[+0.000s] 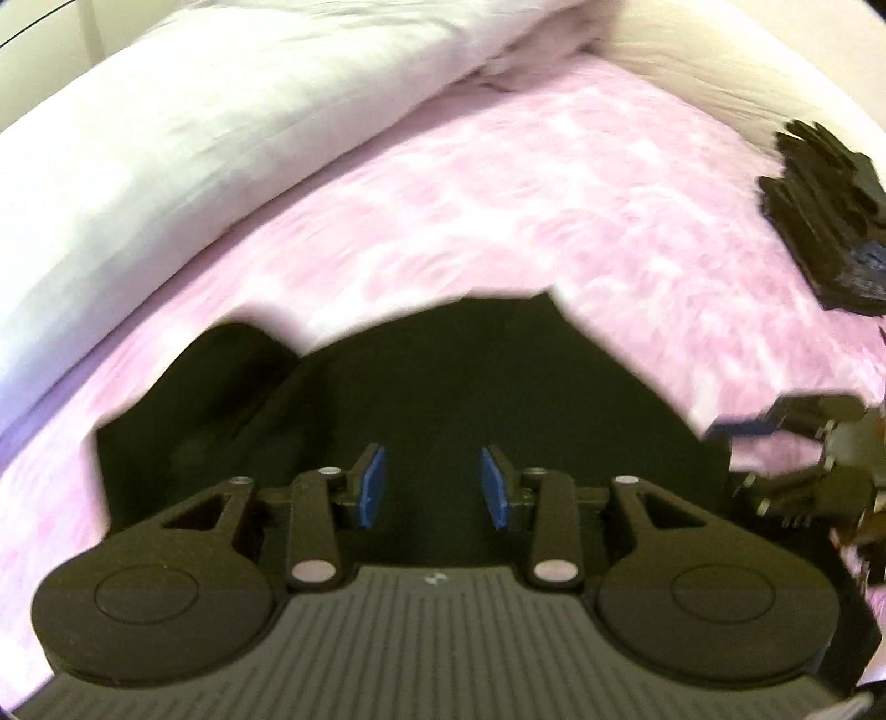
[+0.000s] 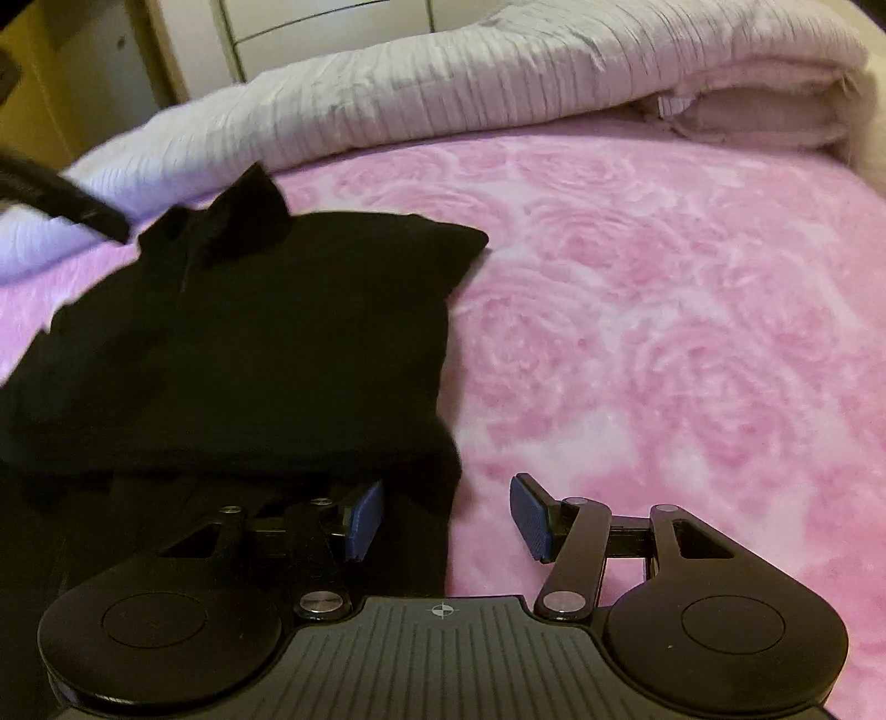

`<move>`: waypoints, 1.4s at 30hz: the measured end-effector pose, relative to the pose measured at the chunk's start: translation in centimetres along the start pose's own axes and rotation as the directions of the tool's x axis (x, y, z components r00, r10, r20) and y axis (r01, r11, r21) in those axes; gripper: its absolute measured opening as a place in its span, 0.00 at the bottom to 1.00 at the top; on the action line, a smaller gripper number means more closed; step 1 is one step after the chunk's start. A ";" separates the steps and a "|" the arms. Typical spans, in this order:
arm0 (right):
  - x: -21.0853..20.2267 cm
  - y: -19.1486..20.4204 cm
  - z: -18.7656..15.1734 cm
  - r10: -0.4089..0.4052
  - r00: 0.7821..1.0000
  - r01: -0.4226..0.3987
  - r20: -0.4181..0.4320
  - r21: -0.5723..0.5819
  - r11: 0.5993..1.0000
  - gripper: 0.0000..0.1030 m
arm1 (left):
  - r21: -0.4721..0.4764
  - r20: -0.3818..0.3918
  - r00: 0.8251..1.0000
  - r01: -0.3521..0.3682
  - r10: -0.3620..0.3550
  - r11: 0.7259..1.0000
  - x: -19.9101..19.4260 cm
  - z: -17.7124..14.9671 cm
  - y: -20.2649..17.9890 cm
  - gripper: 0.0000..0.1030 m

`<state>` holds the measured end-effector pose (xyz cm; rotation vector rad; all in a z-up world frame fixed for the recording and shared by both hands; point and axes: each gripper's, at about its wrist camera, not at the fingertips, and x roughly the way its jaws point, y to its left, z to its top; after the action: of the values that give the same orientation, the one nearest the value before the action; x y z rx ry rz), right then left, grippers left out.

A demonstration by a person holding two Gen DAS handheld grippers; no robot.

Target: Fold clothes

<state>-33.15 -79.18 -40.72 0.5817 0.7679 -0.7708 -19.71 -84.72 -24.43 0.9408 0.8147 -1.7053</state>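
Left tool [image 1: 432, 487] and right tool [image 2: 446, 520] both sit open, gripping nothing, over the black garment [image 2: 249, 343]. Garment lies partly folded on the pink bed [image 2: 664, 332]; judged midway, final folds remaining.

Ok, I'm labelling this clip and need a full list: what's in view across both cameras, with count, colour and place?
Black garment: one, black, lying partly folded on the bed, under and ahead of both grippers.
Blanket: one, pink with a rose pattern, covering the bed.
Duvet: one, white and ribbed, bunched along the far edge of the bed.
Dark object: one, black, on the blanket at the right edge of the left wrist view; too blurred to identify.
Cabinet: one, pale, behind the bed.
Left gripper: black with blue pads, open over the garment.
Right gripper: black with blue pads, open at the garment's right edge.
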 end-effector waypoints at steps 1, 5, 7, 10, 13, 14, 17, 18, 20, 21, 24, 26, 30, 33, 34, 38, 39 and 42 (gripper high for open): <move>0.4 -0.5 0.2 0.014 1.000 -0.014 0.004 0.033 0.999 0.36 | 0.018 -0.002 1.000 0.019 -0.019 1.000 1.3 1.4 -0.7 0.33; 0.3 -2.2 0.6 0.049 0.999 -0.051 0.014 0.123 0.991 0.10 | 0.076 -0.060 0.996 0.072 -0.067 0.995 7.4 5.5 -2.4 0.33; -0.1 -2.5 0.5 0.045 0.999 -0.047 0.012 0.117 0.992 0.09 | 0.097 -0.098 0.992 0.095 -0.086 0.991 9.8 6.7 -2.7 0.33; -0.8 -1.9 0.4 0.028 0.999 -0.028 0.025 0.038 0.999 0.09 | 0.099 -0.172 0.979 0.131 -0.113 0.986 12.4 7.7 -3.0 0.33; -1.1 -1.6 0.2 0.002 1.000 -0.001 0.031 -0.025 1.000 0.08 | 0.073 -0.266 0.951 0.186 -0.161 0.980 14.6 8.5 -3.5 0.32; -1.1 -1.7 0.1 -0.003 1.000 0.004 0.027 -0.030 1.000 0.08 | 0.061 -0.299 0.937 0.207 -0.180 0.976 15.3 8.6 -3.7 0.30; -0.8 -2.1 -0.2 0.007 1.000 -0.007 0.015 -0.028 1.000 0.08 | 0.036 -0.327 0.922 0.233 -0.209 0.972 15.8 9.2 -3.4 0.30; -0.6 -2.2 -0.3 0.012 1.000 -0.012 0.013 -0.027 1.000 0.08 | 0.013 -0.314 0.922 0.242 -0.225 0.970 15.7 9.5 -3.1 0.32; -0.4 -2.3 -0.3 0.020 1.000 -0.019 0.010 -0.031 0.999 0.08 | -0.024 -0.302 0.920 0.256 -0.251 0.966 15.8 9.9 -2.6 0.32; -0.4 -2.4 -0.3 0.022 1.000 -0.021 0.009 -0.037 0.999 0.08 | -0.038 -0.307 0.916 0.261 -0.259 0.965 16.1 9.9 -2.5 0.31; -0.4 -2.4 -0.4 0.023 1.000 -0.023 0.005 -0.052 0.998 0.08 | -0.014 -0.327 0.909 0.268 -0.258 0.963 16.6 9.8 -3.0 0.00; -0.6 -2.3 -0.4 0.008 1.000 -0.008 0.008 -0.059 0.998 0.08 | -0.007 -0.263 0.934 0.249 -0.242 0.968 15.6 9.7 -2.6 0.00; -0.9 -2.6 -1.0 -0.036 0.999 0.036 0.003 -0.044 0.998 0.04 | -0.091 -0.155 0.971 0.171 -0.184 0.981 14.5 8.4 -0.5 0.01; -0.7 -2.7 -1.3 -0.028 1.000 0.028 -0.008 -0.020 0.999 0.04 | -0.112 -0.162 0.967 0.180 -0.197 0.977 14.6 7.4 -0.5 0.05; -0.7 -2.7 -1.1 -0.025 1.000 0.024 -0.011 -0.018 1.000 0.04 | -0.135 -0.147 0.967 0.187 -0.206 0.973 14.2 7.4 -0.1 0.06; -1.3 -2.8 -0.7 -0.030 0.999 0.029 -0.021 -0.038 0.999 0.04 | -0.137 -0.056 0.978 0.189 -0.199 0.972 10.0 7.2 0.9 0.20; -1.7 -2.7 -0.6 -0.040 0.999 0.038 -0.021 -0.050 0.998 0.04 | -0.130 -0.033 0.980 0.189 -0.194 0.973 8.7 7.1 1.1 0.21; -3.0 -2.4 -0.5 -0.117 0.992 0.116 -0.040 -0.038 0.993 0.05 | -0.133 0.003 0.989 0.145 -0.146 0.980 4.0 4.2 2.4 0.23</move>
<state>-36.67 -79.12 -39.13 0.5257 0.8593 -0.8526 -19.18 -90.72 -26.14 0.8134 1.0099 -1.7492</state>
